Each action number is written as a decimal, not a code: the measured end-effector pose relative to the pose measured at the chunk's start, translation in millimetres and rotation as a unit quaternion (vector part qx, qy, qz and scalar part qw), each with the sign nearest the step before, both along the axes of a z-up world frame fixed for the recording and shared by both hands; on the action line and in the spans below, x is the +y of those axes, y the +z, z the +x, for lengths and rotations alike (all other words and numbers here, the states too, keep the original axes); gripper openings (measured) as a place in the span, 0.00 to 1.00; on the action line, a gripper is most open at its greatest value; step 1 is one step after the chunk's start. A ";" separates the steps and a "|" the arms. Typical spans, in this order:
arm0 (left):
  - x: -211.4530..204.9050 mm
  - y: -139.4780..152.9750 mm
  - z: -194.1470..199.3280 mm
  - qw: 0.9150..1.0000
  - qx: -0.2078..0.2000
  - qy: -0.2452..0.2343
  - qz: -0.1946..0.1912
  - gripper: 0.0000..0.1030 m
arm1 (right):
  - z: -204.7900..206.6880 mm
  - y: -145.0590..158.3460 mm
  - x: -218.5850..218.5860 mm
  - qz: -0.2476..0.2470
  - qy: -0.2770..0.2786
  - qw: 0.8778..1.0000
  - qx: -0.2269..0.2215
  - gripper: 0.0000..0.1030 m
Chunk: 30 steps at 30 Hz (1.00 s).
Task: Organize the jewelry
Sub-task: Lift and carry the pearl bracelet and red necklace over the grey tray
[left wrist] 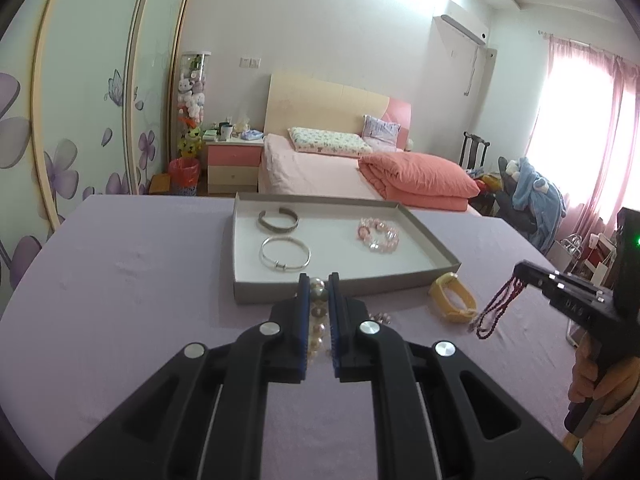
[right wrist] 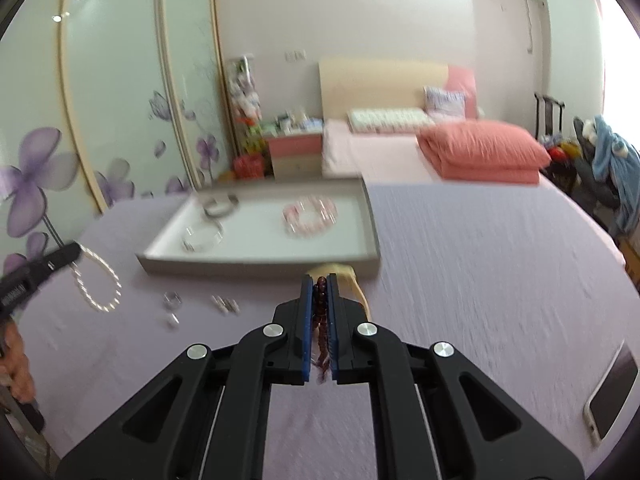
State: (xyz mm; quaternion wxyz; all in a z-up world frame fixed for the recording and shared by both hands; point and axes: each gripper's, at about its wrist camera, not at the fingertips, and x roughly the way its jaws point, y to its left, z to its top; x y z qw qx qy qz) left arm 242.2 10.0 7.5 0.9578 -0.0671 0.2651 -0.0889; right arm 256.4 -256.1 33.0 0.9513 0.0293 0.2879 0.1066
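Observation:
A shallow grey tray (left wrist: 436, 244) (right wrist: 370, 232) on the lilac table holds two silver bangles (left wrist: 279, 220) (left wrist: 285, 258) and a pink bead bracelet (left wrist: 378, 233) (right wrist: 310, 214). My left gripper (left wrist: 318, 280) (right wrist: 76, 252) is shut on a pearl bracelet (left wrist: 318, 292) (right wrist: 98, 280), held above the table before the tray's near wall. My right gripper (right wrist: 320, 280) (left wrist: 520, 270) is shut on a dark red bead strand (right wrist: 321, 320) (left wrist: 494, 312), which hangs above the table right of the tray. A yellow bangle (left wrist: 454, 296) (right wrist: 348, 272) lies by the tray's near right corner.
Small rings and silver pieces (right wrist: 200, 304) (left wrist: 380, 316) lie on the cloth before the tray. A phone (right wrist: 612, 396) lies at the table's right edge. A bed (left wrist: 360, 172) and a chair with clothes (left wrist: 532, 196) stand beyond the table.

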 end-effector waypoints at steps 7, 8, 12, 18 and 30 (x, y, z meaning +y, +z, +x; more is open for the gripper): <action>-4.9 16.9 2.9 1.000 -0.030 0.000 -0.006 0.09 | 3.0 35.1 12.5 0.016 0.008 0.998 -0.059 0.07; -5.8 19.3 3.3 0.999 -0.034 -0.001 -0.006 0.09 | 3.9 38.5 14.3 0.018 0.008 0.998 -0.065 0.07; -9.3 26.7 6.5 0.999 -0.046 -0.002 -0.007 0.09 | 7.6 46.7 17.5 0.028 0.012 0.996 -0.079 0.07; -15.1 30.5 17.0 0.999 -0.052 -0.002 -0.009 0.09 | 17.0 51.9 21.2 0.035 0.009 0.995 -0.094 0.07; -25.1 45.3 77.6 0.998 -0.068 0.012 -0.004 0.09 | 63.9 67.4 33.3 0.050 -0.003 0.988 -0.146 0.07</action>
